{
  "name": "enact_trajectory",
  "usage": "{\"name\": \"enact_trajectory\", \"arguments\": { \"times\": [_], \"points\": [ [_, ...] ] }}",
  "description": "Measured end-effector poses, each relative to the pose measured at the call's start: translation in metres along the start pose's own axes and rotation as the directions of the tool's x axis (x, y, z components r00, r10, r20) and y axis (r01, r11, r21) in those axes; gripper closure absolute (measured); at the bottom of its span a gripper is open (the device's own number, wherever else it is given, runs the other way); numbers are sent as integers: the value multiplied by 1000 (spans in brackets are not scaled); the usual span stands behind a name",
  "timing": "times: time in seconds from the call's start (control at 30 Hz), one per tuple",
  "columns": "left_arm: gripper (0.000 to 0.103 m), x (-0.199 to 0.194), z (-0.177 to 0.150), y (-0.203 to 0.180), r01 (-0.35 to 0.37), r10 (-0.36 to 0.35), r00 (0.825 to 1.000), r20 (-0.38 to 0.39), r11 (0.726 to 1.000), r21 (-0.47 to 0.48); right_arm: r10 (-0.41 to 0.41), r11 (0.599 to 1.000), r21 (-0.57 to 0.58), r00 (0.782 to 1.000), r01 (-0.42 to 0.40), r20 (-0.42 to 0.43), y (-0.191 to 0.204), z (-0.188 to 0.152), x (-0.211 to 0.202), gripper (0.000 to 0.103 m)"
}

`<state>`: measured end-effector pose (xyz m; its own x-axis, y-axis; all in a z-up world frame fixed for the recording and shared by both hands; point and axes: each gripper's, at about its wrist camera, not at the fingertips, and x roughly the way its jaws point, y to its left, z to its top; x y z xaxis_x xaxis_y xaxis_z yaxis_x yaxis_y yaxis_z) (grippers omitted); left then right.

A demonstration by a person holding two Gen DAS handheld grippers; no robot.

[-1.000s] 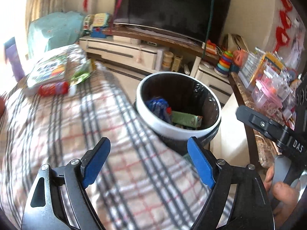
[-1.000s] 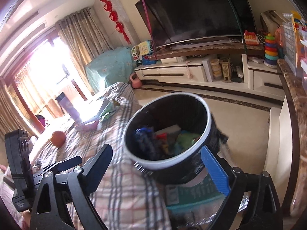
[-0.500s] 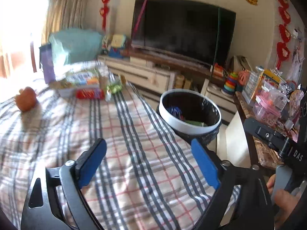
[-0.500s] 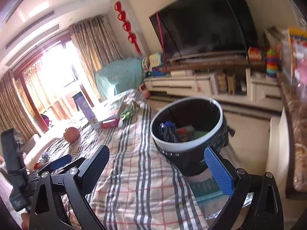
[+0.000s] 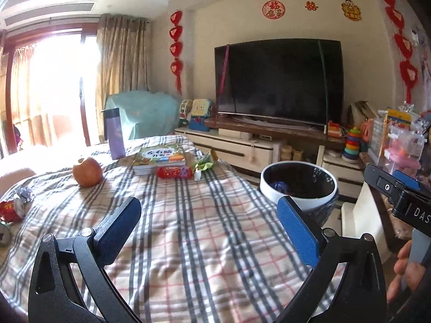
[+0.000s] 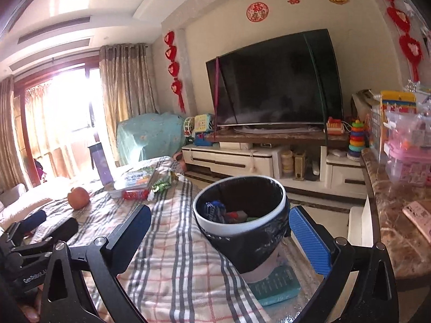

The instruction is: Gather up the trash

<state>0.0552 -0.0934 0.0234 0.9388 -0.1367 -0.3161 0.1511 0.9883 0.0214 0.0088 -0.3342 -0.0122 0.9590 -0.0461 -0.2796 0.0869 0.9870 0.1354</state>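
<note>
The left gripper [image 5: 207,224] hangs above the checked tablecloth [image 5: 188,231] with its blue pads spread wide and nothing between them, pointed down the length of the table toward the far end, where the remaining rubbish lies. The right gripper [image 6: 219,230] is likewise spread and empty, poised low beside the table's edge with the trash bin [image 6: 239,212] showing between its pads, though neither pad touches it.

The bin stands just off the table's right side, its rim about level with the cloth, probably so scraps can be dropped straight in; a blue wrapper and other bits already lie inside its black liner. What looks left to collect sits at the far end: a red wrapper [image 5: 174,172] touching the front of a stack of children's books [image 5: 159,158], and a crumpled green wrapper [image 5: 206,162] just beside it. More crumpled foil and red packaging [image 5: 12,207] lies at the left edge. The apple [image 5: 87,171] and the purple flask [image 5: 115,134] stand apart from these and seem not to be rubbish. Judging by its aim, the left gripper is set for a reach to the red wrapper.
</note>
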Motion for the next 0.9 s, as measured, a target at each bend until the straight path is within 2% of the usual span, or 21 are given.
{"name": "enact_trajectory", "arguments": {
  "times": [0.27, 0.53, 0.9],
  "points": [
    [0, 4, -16, -1, -51, 51, 999, -4, 998, 25, -57, 998, -35, 998, 57, -2, 0, -14, 0, 0],
    [0, 5, -20, 5, -79, 79, 997, -19, 997, 4, -122, 990, -73, 992, 122, 9, 7, -16, -3, 0],
    [0, 7, -21, 10, -96, 96, 995, -32, 995, -7, -180, 978, -98, 981, 186, 72, 11, -14, -13, 0]
  ]
}}
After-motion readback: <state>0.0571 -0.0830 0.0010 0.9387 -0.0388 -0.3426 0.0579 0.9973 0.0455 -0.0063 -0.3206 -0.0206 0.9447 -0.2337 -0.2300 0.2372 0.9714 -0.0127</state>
